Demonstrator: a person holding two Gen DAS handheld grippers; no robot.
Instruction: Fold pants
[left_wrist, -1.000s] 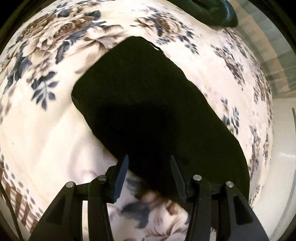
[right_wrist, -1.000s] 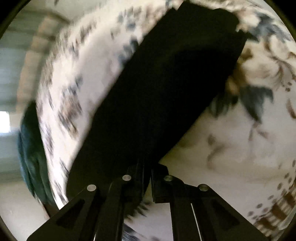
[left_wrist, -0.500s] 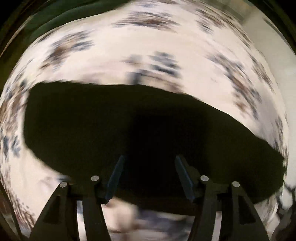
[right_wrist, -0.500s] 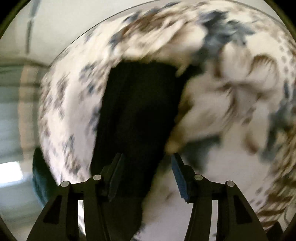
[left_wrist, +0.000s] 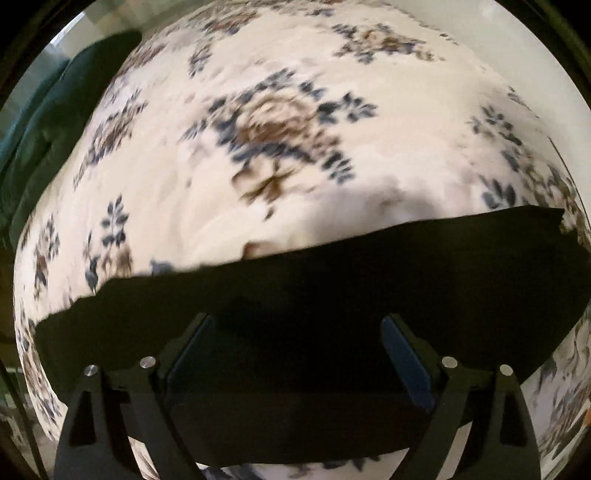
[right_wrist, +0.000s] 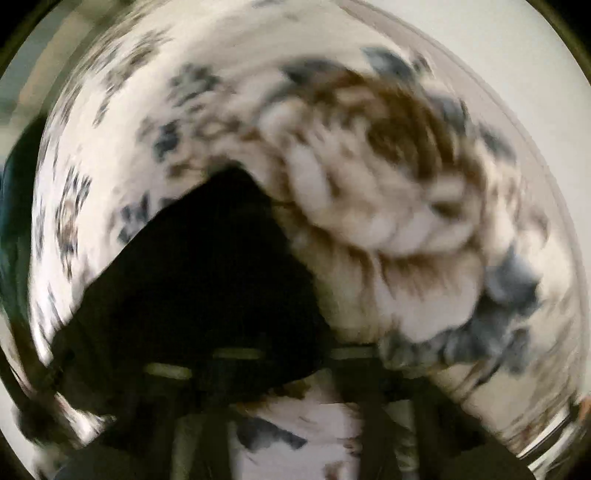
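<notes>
Where the left wrist view looks down, the black folded fabric pants (left_wrist: 295, 295) lie as a long band crosswise on the cream floral bedspread (left_wrist: 277, 129); the left gripper (left_wrist: 295, 354), jaws just opened wide, straddles them unpinched.

Right wrist view, blurred: right gripper (right_wrist: 291, 365) just closed, pressed together; pants' corner ahead-left, grip uncertain.
</notes>
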